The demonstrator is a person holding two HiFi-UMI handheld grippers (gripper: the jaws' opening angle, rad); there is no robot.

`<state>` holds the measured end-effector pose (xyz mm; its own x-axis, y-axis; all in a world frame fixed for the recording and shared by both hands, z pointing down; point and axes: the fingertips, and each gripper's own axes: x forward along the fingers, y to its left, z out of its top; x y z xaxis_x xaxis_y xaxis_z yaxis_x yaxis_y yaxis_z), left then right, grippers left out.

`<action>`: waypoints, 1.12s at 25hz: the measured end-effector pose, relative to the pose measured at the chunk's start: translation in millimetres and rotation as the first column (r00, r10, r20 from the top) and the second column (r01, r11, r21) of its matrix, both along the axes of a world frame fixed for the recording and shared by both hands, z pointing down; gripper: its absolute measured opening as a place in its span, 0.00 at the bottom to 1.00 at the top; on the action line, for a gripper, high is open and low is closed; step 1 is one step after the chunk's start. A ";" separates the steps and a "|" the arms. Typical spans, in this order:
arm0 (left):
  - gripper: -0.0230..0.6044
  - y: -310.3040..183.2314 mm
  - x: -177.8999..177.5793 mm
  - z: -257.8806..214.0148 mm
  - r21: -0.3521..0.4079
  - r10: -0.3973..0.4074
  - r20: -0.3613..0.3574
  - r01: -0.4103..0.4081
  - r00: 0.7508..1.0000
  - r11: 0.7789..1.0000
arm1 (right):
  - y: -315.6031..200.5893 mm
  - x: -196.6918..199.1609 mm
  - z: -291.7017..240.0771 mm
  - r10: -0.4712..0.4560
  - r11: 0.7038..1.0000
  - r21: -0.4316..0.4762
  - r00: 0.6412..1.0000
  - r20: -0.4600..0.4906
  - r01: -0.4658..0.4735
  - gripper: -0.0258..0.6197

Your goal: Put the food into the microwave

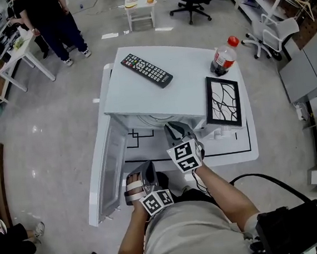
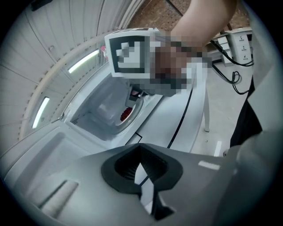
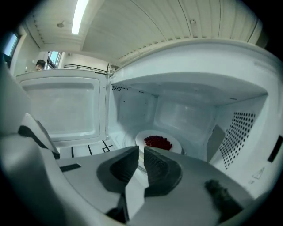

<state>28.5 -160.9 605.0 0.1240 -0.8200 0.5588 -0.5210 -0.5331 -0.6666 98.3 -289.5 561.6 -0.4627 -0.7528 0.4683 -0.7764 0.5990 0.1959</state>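
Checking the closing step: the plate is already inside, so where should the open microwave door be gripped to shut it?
Probably at the free vertical edge of the microwave door, the end nearest the person, coming from its outer, left side. It hinges at the cavity's left front corner and stands wide open; the left hand-held gripper is nearest.

Left hand-held gripper (image 2: 140, 162) jaws together and empty, right hand-held gripper (image 3: 141, 154) jaws slightly apart, empty
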 end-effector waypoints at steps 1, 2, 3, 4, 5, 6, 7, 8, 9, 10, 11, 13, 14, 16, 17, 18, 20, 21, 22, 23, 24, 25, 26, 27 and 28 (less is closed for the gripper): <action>0.05 0.4 1.3 -2.3 0.002 -0.008 -0.019 0.008 1.000 1.000 | 4.6 2.2 -0.7 -0.002 1.000 -0.002 1.000 0.002 0.002 0.10; 0.05 0.3 2.6 -4.0 0.005 -0.014 -0.039 0.015 0.999 1.000 | 9.1 4.1 -1.9 -0.005 1.000 -0.003 1.000 0.006 0.005 0.09; 0.05 -0.6 3.6 -5.0 0.005 -0.022 -0.064 0.022 0.998 1.000 | 13.1 5.8 -3.7 -0.008 1.000 -0.002 1.000 0.011 0.008 0.09; 0.05 -1.8 4.7 -5.7 0.001 -0.033 -0.093 0.033 0.995 0.999 | 16.9 7.4 -5.8 -0.010 1.000 -0.001 1.000 0.016 0.010 0.08; 0.05 -3.0 5.8 -6.1 -0.010 -0.048 -0.129 0.047 0.990 0.999 | 20.9 8.9 -7.9 -0.013 1.000 0.000 1.000 0.021 0.013 0.08; 0.05 -3.7 7.2 -6.1 -0.025 -0.065 -0.169 0.062 0.983 0.998 | 25.3 10.3 -9.7 -0.017 1.000 -0.001 0.999 0.028 0.017 0.07; 0.05 -3.9 8.9 -5.9 -0.043 -0.084 -0.213 0.076 0.973 0.996 | 30.0 11.6 -11.3 -0.021 1.000 -0.001 0.999 0.036 0.021 0.07; 0.05 -4.2 10.6 -5.6 -0.061 -0.101 -0.259 0.089 0.961 0.994 | 34.6 12.9 -12.9 -0.026 1.000 0.000 0.999 0.044 0.026 0.07; 0.05 -5.0 12.1 -5.8 -0.075 -0.118 -0.302 0.100 0.946 0.992 | 38.5 14.2 -14.7 -0.031 1.000 0.002 0.998 0.051 0.031 0.07; 0.05 -6.3 13.2 -6.5 -0.086 -0.133 -0.341 0.110 0.931 0.990 | 41.7 15.6 -16.8 -0.034 0.999 0.005 0.998 0.058 0.034 0.06; 0.05 -7.7 14.1 -7.6 -0.094 -0.145 -0.372 0.118 0.917 0.989 | 44.5 17.1 -18.8 -0.035 0.999 0.008 0.997 0.066 0.035 0.06; 0.05 -9.0 15.9 -10.4 -0.100 -0.157 -0.411 0.127 0.898 0.987 | 50.8 20.9 -21.8 -0.034 0.999 0.014 0.996 0.078 0.033 0.06; 0.05 -8.9 17.3 -12.3 -0.098 -0.156 -0.425 0.126 0.892 0.987 | 54.3 22.9 -23.1 -0.033 0.999 0.016 0.996 0.083 0.032 0.06; 0.05 -8.0 21.3 -17.7 -0.087 -0.146 -0.459 0.120 0.877 0.989 | 61.7 26.6 -25.1 -0.033 0.999 0.019 0.995 0.090 0.031 0.06; 0.05 -7.5 23.5 -20.7 -0.082 -0.143 -0.479 0.118 0.866 0.990 | 65.7 28.1 -25.4 -0.034 0.999 0.019 0.995 0.091 0.033 0.06; 0.05 -6.9 25.6 -23.1 -0.080 -0.142 -0.499 0.118 0.855 0.990 | 69.8 29.2 -25.4 -0.037 0.999 0.019 0.995 0.091 0.035 0.06; 0.05 -5.3 29.6 -25.0 -0.086 -0.148 -0.529 0.121 0.835 0.989 | 77.9 30.8 -24.7 -0.043 0.999 0.017 0.995 0.089 0.042 0.06; 0.05 -4.0 31.6 -24.6 -0.092 -0.153 -0.540 0.123 0.828 0.988 | 81.4 31.8 -24.2 -0.045 0.999 0.017 0.995 0.087 0.043 0.06; 0.05 -2.2 33.6 -23.6 -0.098 -0.158 -0.549 0.124 0.821 0.987 | 84.8 33.0 -23.8 -0.044 0.999 0.015 0.995 0.088 0.043 0.06; 0.05 -0.3 34.9 -22.6 -0.104 -0.163 -0.557 0.126 0.814 0.987 | 87.8 34.2 -23.5 -0.042 0.999 0.012 0.995 0.095 0.041 0.06; 0.05 1.3 35.6 -21.8 -0.109 -0.169 -0.566 0.130 0.807 0.985 | 90.5 34.9 -23.5 -0.038 0.999 0.008 0.993 0.108 0.038 0.06; 0.05 2.3 35.7 -21.6 -0.115 -0.178 -0.576 0.136 0.798 0.984 | 92.9 34.9 -24.0 -0.036 0.999 0.004 0.991 0.128 0.035 0.06; 0.05 2.5 35.6 -22.9 -0.122 -0.187 -0.590 0.142 0.786 0.982 | 95.3 34.0 -25.4 -0.037 0.999 0.002 0.988 0.151 0.037 0.06; 0.05 2.3 35.7 -25.9 -0.126 -0.193 -0.604 0.147 0.773 0.981 | 97.8 32.8 -27.7 -0.042 0.999 0.004 0.984 0.172 0.042 0.06; 0.05 2.0 36.2 -30.0 -0.128 -0.197 -0.617 0.150 0.762 0.980 | 100.0 31.7 -30.5 -0.052 0.999 0.010 0.982 0.184 0.051 0.06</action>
<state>64.6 -158.9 575.0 0.3238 -0.8255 0.4623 -0.8969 -0.4233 -0.1277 130.0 -189.4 531.1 -0.5785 -0.7282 0.3674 -0.7679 0.6381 0.0557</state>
